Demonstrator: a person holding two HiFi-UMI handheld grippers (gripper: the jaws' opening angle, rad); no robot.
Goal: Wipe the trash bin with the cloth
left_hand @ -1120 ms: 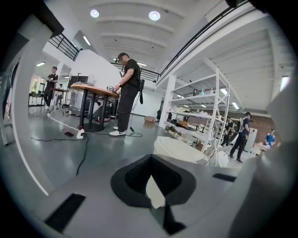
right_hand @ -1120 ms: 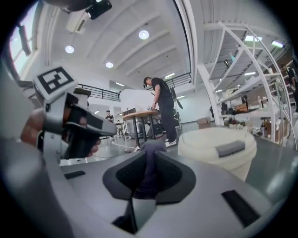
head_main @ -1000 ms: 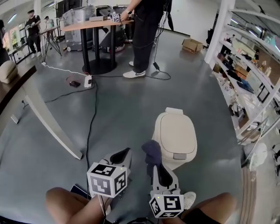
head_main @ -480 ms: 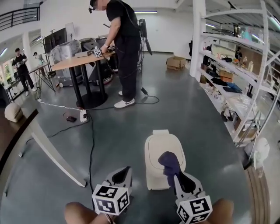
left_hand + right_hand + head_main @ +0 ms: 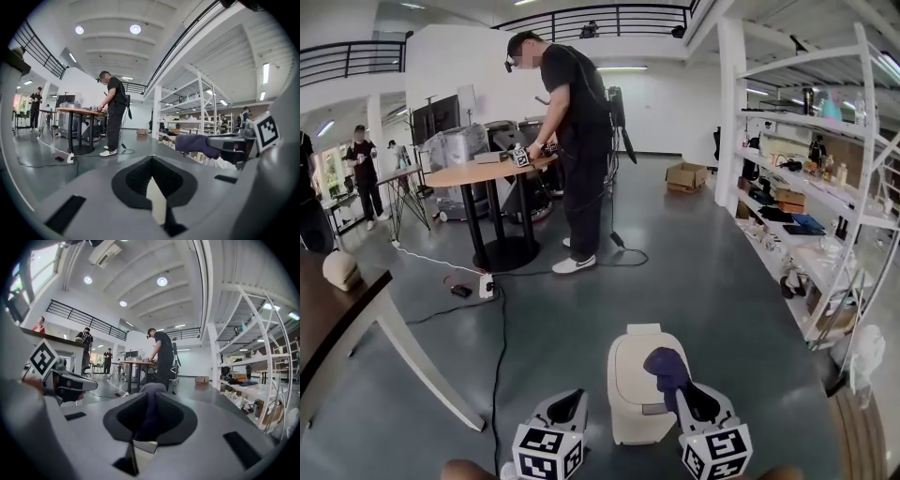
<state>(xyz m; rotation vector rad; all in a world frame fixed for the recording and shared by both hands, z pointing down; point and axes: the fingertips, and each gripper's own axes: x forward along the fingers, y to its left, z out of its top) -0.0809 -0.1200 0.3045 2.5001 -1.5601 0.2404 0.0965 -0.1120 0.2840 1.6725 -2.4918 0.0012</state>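
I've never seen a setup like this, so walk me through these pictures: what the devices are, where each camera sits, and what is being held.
There is no robot here: a person holds a two-jaw gripper in each hand. The head view comes from a camera on that person's head. The other two views ride on the grippers and look along their jaws. The left gripper is shut on nothing. The right gripper is shut on a dark cloth. A cream trash bin stands on the grey floor just ahead. I cannot tell whether the cloth touches it. Farther off, another person works at a table.
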